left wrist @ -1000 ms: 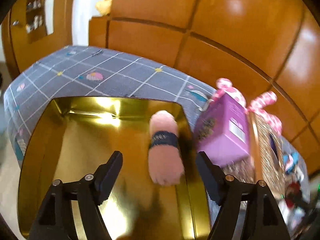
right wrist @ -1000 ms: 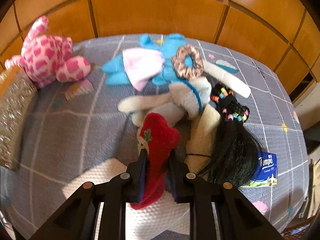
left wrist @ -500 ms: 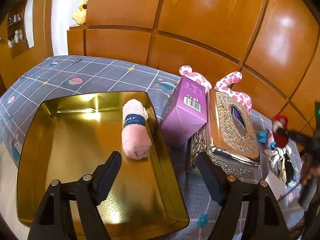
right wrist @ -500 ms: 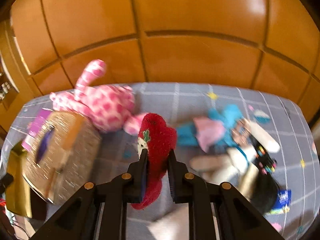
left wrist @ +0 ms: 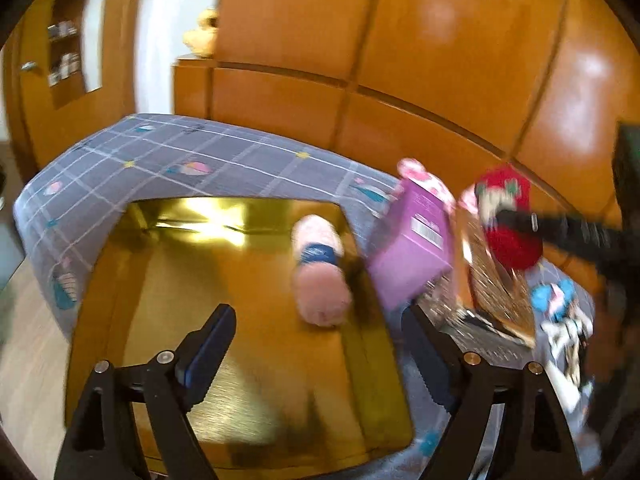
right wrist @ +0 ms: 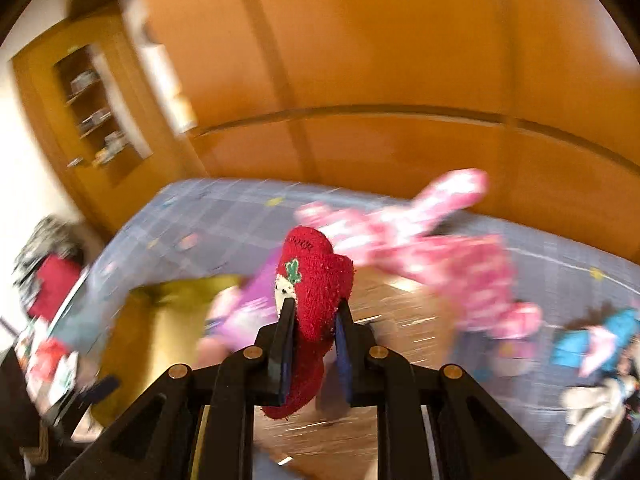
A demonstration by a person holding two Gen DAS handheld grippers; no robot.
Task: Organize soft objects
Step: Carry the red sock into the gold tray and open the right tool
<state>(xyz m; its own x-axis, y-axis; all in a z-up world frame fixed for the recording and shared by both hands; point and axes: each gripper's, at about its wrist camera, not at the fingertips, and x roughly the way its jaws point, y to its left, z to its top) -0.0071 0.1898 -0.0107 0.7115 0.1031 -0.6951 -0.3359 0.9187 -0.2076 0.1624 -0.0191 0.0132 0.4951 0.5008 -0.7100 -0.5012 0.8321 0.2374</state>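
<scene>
1. The right gripper (right wrist: 314, 316) is clamped narrow on a red fuzzy sock (right wrist: 314, 280) with a small white face and a green leaf patch; the sock stands up between the pads and hangs below them, clear of the surface
2. In the left wrist view the same red fuzzy sock (left wrist: 510, 240) shows on the right, pinched by the black fingers of the right gripper (left wrist: 500, 216), above a glittery gold tissue box (left wrist: 500, 292)
3. The left gripper (left wrist: 320, 344) stands wide with nothing between its pads; its jaws have just been opening, and it hovers over the near part of a gold tray (left wrist: 200, 280)
4. A rolled pink towel (left wrist: 320, 276) with a dark blue band lies inside the gold tray, against its right wall
5. A purple box (left wrist: 412, 252) stands tilted just beside the tray's right edge, between the tray and the tissue box
6. A pink spotted plush (right wrist: 440, 248) lies behind the tissue box on the grey checked cloth (left wrist: 200, 164)
7. A blue plush (right wrist: 600, 340) and other soft toys lie far right on the cloth; motion blur hides their details
8. Orange wood panels (left wrist: 400, 40) back the scene
</scene>
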